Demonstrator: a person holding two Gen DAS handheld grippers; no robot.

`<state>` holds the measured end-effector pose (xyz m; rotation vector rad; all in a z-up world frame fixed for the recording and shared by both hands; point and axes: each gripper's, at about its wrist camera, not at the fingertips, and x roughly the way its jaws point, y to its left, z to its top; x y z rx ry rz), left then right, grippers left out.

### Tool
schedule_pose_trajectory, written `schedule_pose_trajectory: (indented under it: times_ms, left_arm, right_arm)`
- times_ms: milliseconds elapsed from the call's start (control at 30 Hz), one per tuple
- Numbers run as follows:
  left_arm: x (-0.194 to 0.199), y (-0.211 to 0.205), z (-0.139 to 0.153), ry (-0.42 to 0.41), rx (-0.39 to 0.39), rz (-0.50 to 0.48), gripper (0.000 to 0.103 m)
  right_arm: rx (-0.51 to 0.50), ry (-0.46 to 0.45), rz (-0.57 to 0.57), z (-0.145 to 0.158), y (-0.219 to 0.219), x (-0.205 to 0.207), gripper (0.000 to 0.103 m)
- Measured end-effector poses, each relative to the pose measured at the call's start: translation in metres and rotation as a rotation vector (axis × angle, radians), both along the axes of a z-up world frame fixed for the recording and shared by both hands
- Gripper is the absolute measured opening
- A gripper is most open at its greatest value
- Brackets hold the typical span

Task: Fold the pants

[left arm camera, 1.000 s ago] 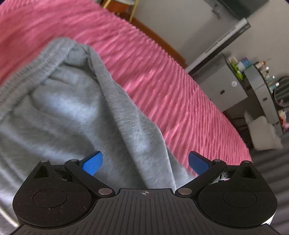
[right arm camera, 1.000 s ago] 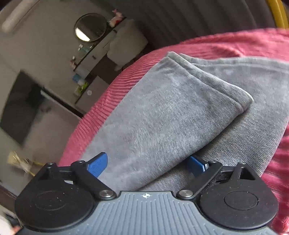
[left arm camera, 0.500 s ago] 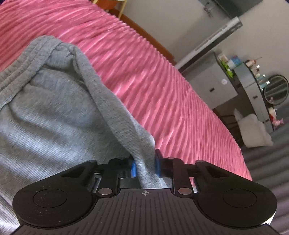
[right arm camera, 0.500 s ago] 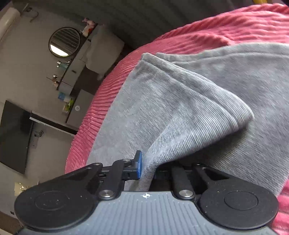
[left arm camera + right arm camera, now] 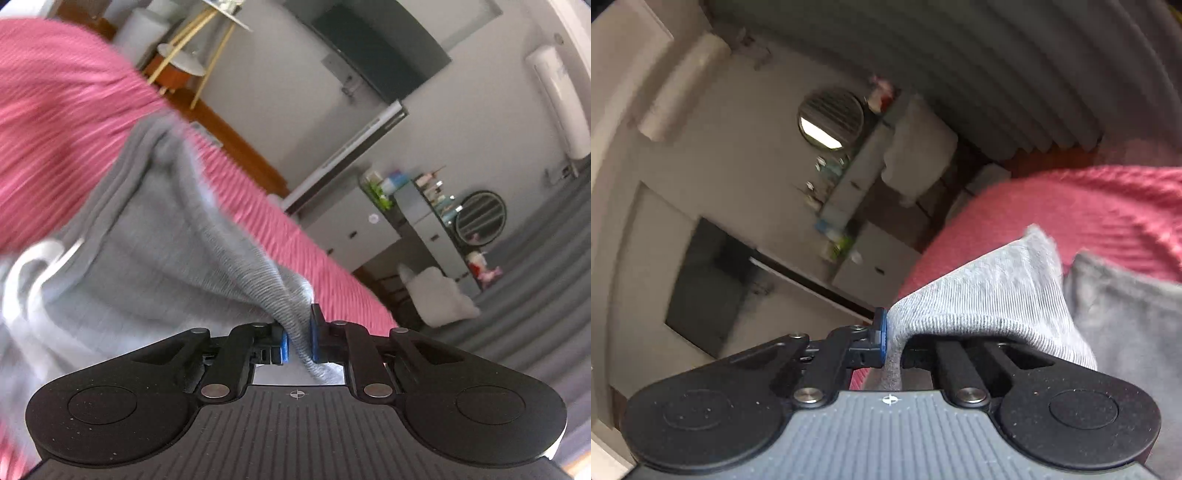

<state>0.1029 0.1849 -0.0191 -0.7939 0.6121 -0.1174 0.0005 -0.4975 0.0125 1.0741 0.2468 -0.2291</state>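
Here, operator, is your stock at this moment, largest item first.

Bed [image 5: 55, 122]: pink ribbed cover, the surface under everything; it gives you a broad, soft place to lay each fold down flat.

Pants [image 5: 155, 236]: grey knit, partly lying on the bed and partly raised off it between your two grips. The waistband end sits toward the far left in the left wrist view; the right wrist view shows a lifted layer [image 5: 990, 291] above a darker layer that rests on the cover. You hold them at two points so that the raised edge stays level and can be carried over as one line, in my judgement for a fold across the garment.

White loop [image 5: 33, 258]: at the left edge by the waistband, probably a drawstring; too blurred to confirm.

Left claw [image 5: 298, 341]: closed tight on a bunched ridge of the pants, blue pads [image 5: 283, 345] pressing the cloth from both sides. The pinch is at an edge, so the fabric hangs from it.

Right claw [image 5: 892, 341]: closed on a fold of the pants; one blue pad [image 5: 881, 332] shows, the other is hidden beneath draped cloth.

Risk, as judged: thick knit can slip from a narrow pinch if your two hands drift apart.
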Motion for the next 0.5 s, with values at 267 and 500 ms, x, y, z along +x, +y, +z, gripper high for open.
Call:
schedule_pose_trajectory:
  times_ms: [267, 500]
  left_arm:
    - [-0.050, -0.007, -0.115, 0.385, -0.015, 0.064, 0.018]
    - [-0.048, -0.005, -0.108, 0.342, 0.049, 0.105, 0.038]
  right_arm:
    - [-0.053, 0.474, -0.002, -0.115, -0.009, -0.054, 0.006]
    - [0.007, 0.418, -0.028, -0.126, -0.004, -0.051, 0.012]
